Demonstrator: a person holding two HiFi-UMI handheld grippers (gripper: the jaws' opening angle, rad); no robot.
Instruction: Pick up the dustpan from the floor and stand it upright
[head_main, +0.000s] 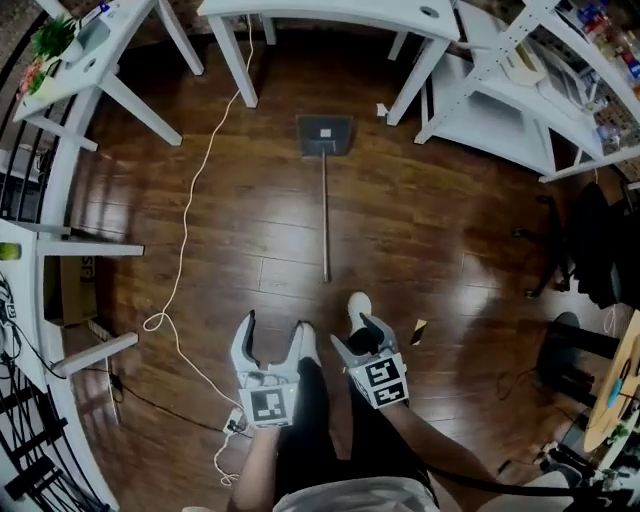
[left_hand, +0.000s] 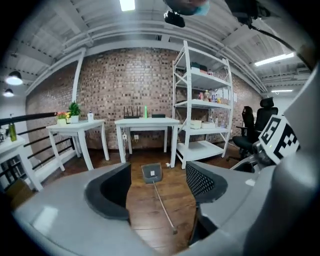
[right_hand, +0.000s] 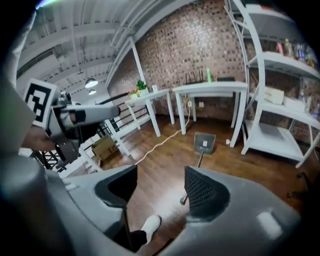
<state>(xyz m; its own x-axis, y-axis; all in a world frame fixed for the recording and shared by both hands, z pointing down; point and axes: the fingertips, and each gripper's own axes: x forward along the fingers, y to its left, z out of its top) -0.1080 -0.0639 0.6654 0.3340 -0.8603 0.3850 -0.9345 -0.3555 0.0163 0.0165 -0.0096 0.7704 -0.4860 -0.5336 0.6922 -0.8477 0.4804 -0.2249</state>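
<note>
Left tool and right tool sit low, by the person's shoe. Both stand open with nothing between the jaws. Ahead, well apart from both, the dustpan lies flat on the floor. Its handle points toward the person and its pan lies near the white bench.
</note>
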